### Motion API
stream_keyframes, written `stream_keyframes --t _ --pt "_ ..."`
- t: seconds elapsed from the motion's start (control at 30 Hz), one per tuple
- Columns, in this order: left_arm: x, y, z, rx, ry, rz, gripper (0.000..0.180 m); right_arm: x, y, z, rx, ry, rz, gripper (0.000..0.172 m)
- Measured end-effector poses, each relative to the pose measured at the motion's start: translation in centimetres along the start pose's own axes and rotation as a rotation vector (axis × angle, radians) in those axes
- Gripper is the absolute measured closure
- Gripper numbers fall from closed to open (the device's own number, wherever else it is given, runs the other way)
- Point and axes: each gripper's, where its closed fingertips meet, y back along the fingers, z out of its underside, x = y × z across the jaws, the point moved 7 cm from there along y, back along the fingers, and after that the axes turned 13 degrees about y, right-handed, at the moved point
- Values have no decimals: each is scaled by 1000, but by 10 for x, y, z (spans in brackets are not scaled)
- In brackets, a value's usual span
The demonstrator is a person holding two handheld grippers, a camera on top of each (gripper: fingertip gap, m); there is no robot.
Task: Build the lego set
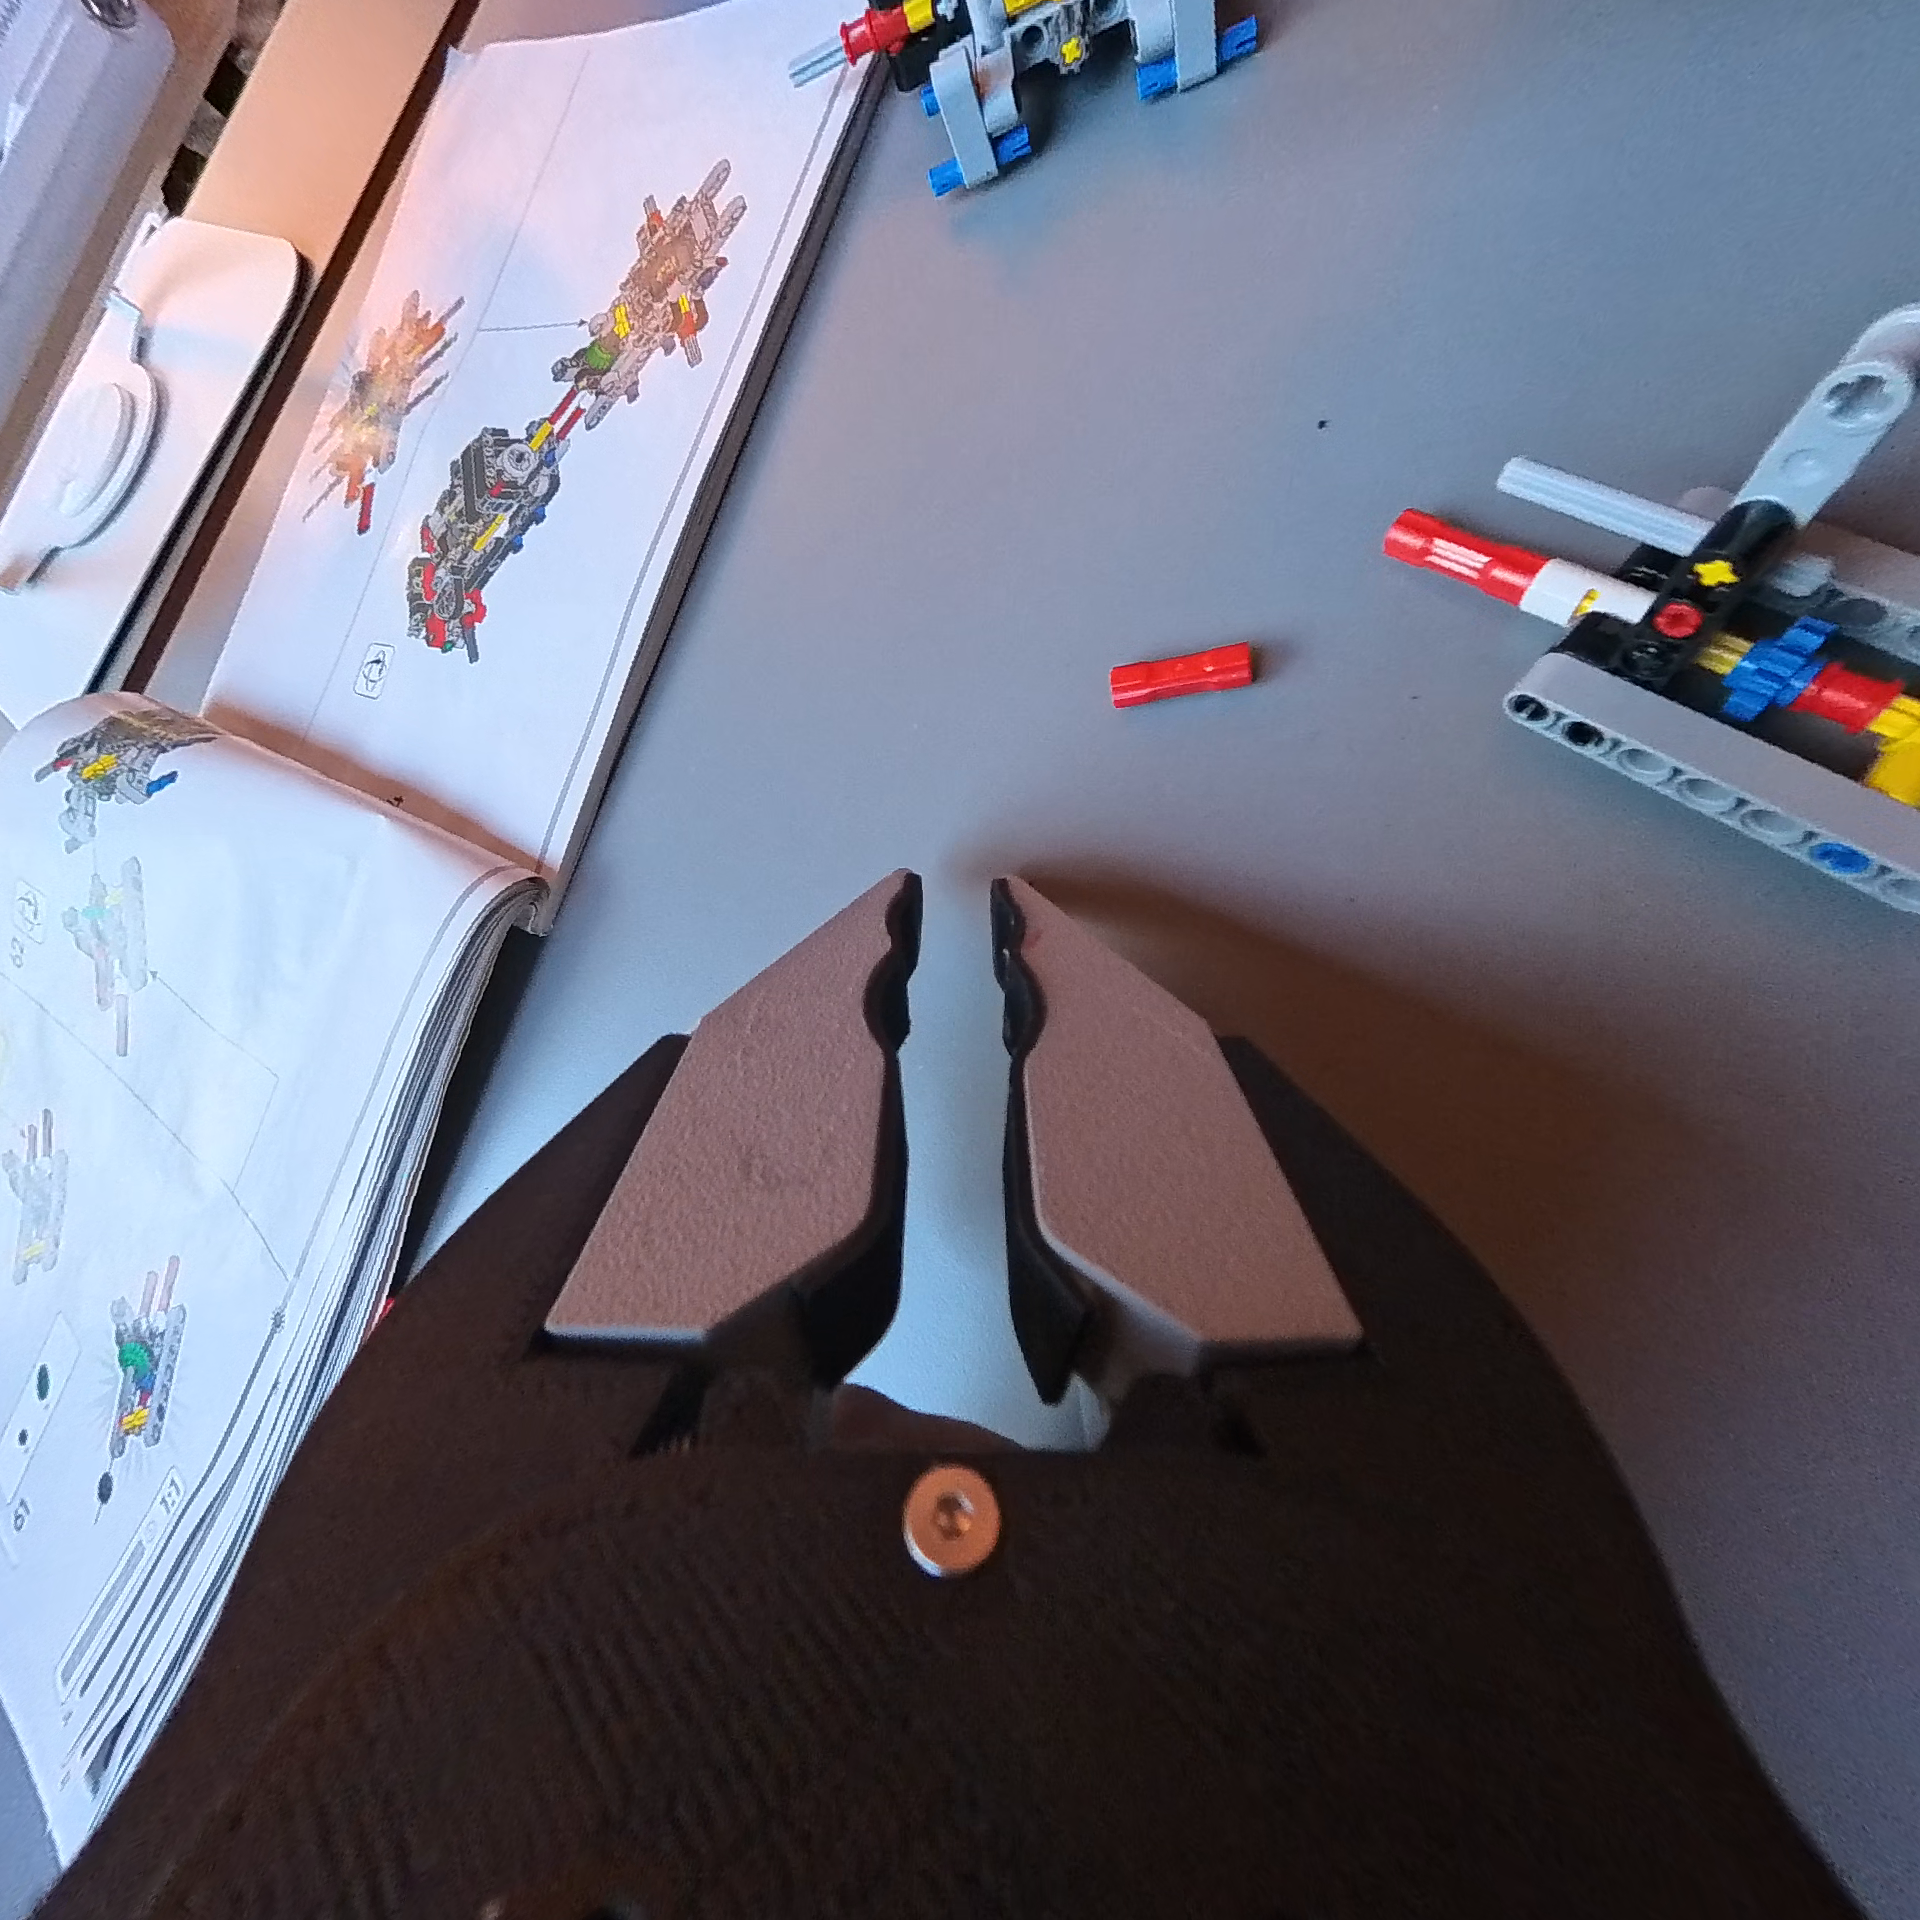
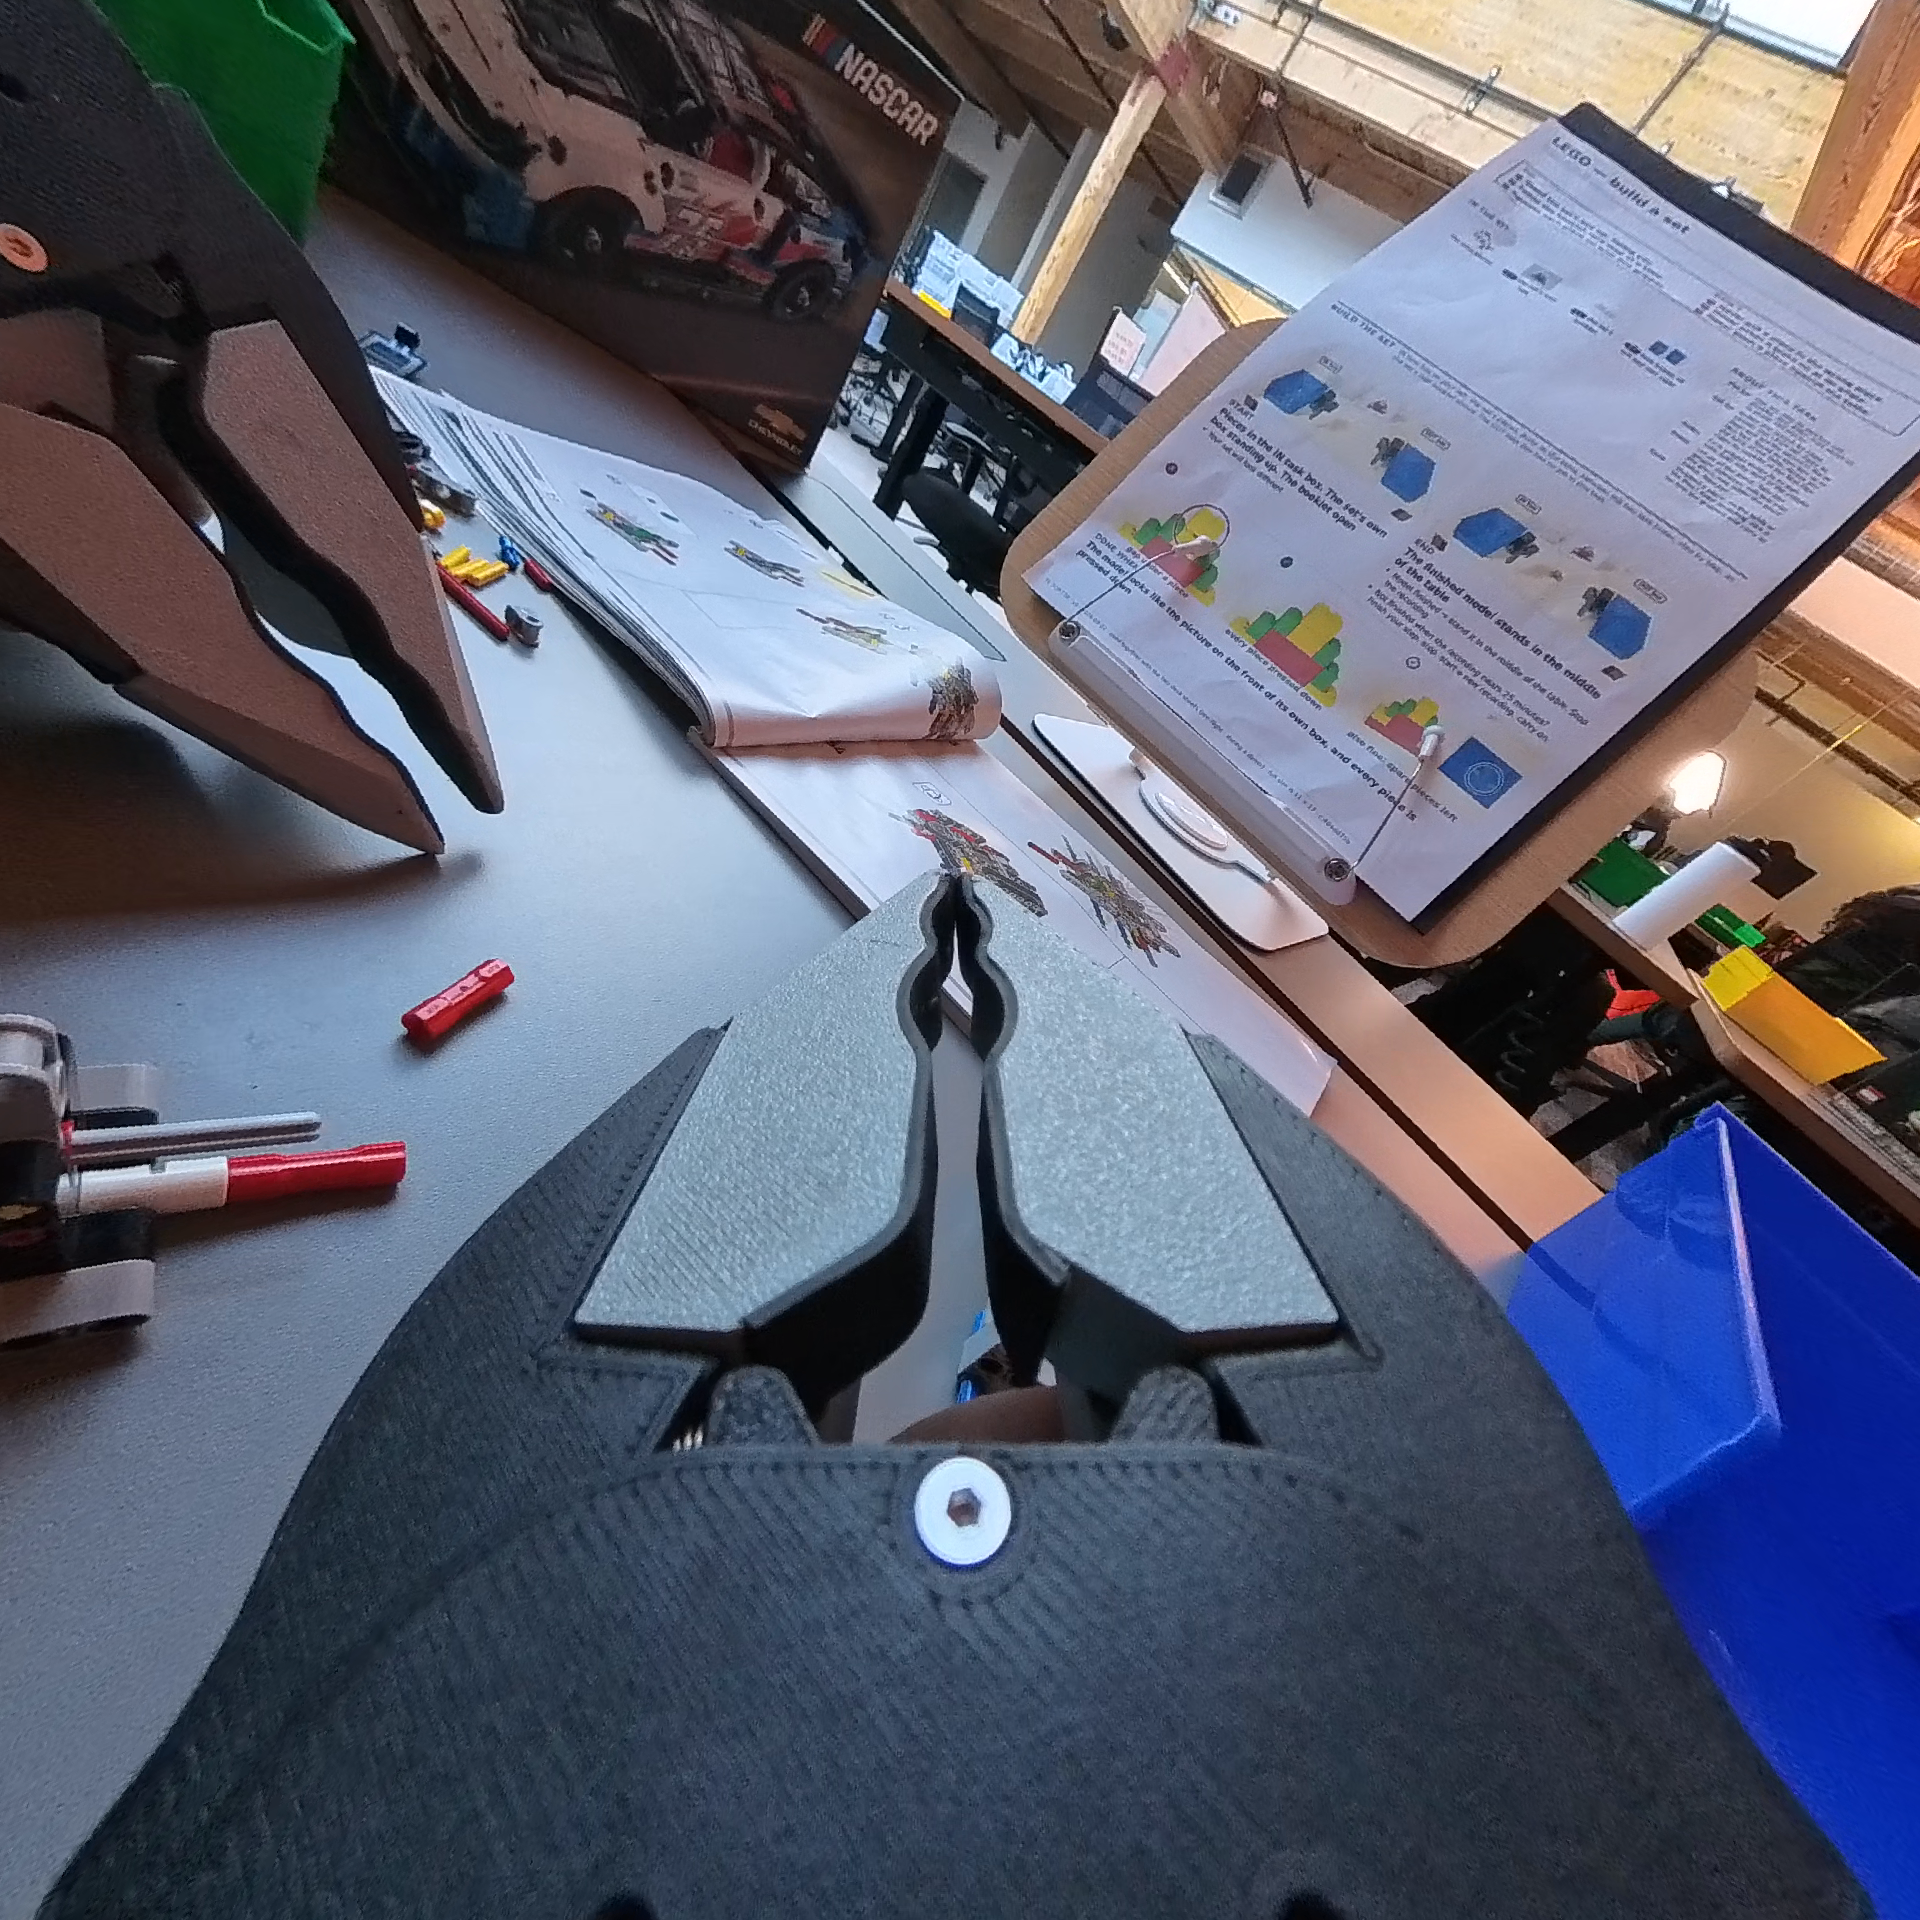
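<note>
Red connector, a short grooved piece, lies alone on the grey table, ahead and to the right of the left gripper, with bare table between the two. Its long axis runs crosswise to that gripper's fingers, tipped up a little at its right end. The left gripper's fingers stand slightly parted with nothing between them, tips low over the table and possibly touching it. The right gripper has its fingers closed tip to tip on nothing; it hangs over the table's near edge and points at the open booklet, so the connector sits off to its left and roughly as far from it as from the left gripper. Right of the connector, seen from the left gripper, lies a partly built frame of grey beams, with a red and white axle poking out toward the connector. A second small assembly sits farther back. Beyond the booklet a stand holds a printed sheet, a blue bin is at the right gripper's right side, and the set's box stands at the back.
</note>
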Motion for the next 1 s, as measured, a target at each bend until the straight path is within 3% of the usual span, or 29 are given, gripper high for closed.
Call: stream_keyframes --t 0.57,0.9,1.0 --pt "-5 1 0 -5 26 -2 163 3 1 0 3 -18 12 172" --pt "-16 13 -15 117 332 221 159 14 9 -1 83 -186 13 172" --pt "-17 12 -13 104 310 198 159 12 8 -2 79 -171 -2 172"
